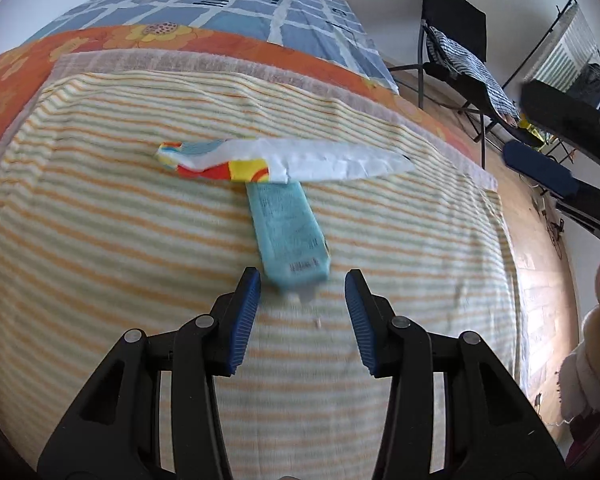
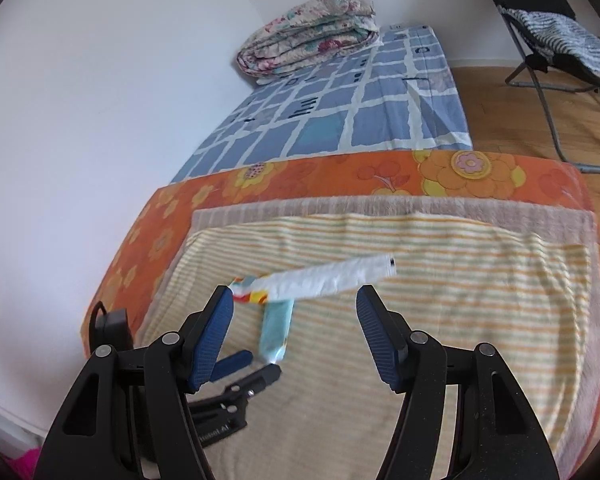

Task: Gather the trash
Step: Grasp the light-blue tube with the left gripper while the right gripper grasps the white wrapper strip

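A light blue packet (image 1: 288, 232) lies on the striped towel (image 1: 100, 208), its far end tucked under a long white wrapper (image 1: 324, 158) with a red and yellow end. My left gripper (image 1: 303, 280) is open, its jaws either side of the packet's near end, not touching it. My right gripper (image 2: 296, 300) is open and empty, held above the towel (image 2: 460, 300), with the wrapper (image 2: 328, 278) and the packet (image 2: 276, 330) showing between its fingers. The left gripper (image 2: 256, 364) shows low in the right wrist view.
An orange flowered sheet (image 2: 340, 176) and a blue checked bedspread (image 2: 340, 112) lie beyond the towel, with a folded quilt (image 2: 312, 36) by the wall. A black folding chair (image 1: 456, 48) stands on the wooden floor to the right.
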Demonstrator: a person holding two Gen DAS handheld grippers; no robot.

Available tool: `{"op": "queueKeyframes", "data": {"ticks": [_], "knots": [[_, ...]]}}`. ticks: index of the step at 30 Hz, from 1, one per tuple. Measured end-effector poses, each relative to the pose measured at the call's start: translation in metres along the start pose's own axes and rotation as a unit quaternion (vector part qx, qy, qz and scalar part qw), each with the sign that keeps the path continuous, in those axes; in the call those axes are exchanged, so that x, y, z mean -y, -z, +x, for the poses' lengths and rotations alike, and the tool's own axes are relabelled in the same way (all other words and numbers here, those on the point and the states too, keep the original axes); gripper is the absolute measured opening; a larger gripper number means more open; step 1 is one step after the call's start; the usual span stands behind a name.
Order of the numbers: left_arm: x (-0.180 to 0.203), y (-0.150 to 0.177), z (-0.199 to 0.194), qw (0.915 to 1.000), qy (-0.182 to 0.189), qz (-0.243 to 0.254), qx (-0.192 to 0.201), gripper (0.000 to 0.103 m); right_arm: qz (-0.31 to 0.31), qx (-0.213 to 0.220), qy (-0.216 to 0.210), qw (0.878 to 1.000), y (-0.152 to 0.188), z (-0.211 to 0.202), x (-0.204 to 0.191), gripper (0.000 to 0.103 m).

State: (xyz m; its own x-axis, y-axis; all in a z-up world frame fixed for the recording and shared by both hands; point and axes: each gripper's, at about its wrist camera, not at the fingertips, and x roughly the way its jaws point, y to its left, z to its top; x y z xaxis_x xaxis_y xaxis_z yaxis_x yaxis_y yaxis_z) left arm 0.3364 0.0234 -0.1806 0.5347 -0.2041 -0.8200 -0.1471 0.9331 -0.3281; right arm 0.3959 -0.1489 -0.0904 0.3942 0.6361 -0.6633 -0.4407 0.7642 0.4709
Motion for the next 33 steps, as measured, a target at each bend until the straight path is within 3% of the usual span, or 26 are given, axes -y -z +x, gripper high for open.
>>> {"op": "queueKeyframes", "data": {"ticks": [10, 19, 23, 29, 33], "knots": [[0.007, -0.008, 0.011, 0.9973, -0.026, 0.065, 0.021, 0.045, 0.006, -0.030, -0.007, 1.000, -0.018, 0.080, 0.007, 0.063], [-0.026, -0.012, -0.002, 0.9980, -0.017, 0.059, 0.016, 0.040, 0.007, -0.058, 0.008, 0.998, -0.021, 0.122, 0.011, 0.064], [-0.052, -0.010, -0.016, 0.9975, -0.032, 0.061, 0.015, 0.040, 0.002, -0.081, -0.003, 0.997, -0.013, 0.126, 0.013, 0.064], [-0.092, -0.007, -0.036, 0.9969, -0.058, 0.053, 0.011, 0.040, -0.060, -0.127, -0.015, 0.990, 0.003, 0.122, -0.004, 0.064], [-0.109, -0.005, -0.039, 0.9969, -0.048, 0.061, -0.004, 0.040, -0.168, -0.179, 0.014, 0.969, 0.029, 0.117, -0.030, 0.063]]}}
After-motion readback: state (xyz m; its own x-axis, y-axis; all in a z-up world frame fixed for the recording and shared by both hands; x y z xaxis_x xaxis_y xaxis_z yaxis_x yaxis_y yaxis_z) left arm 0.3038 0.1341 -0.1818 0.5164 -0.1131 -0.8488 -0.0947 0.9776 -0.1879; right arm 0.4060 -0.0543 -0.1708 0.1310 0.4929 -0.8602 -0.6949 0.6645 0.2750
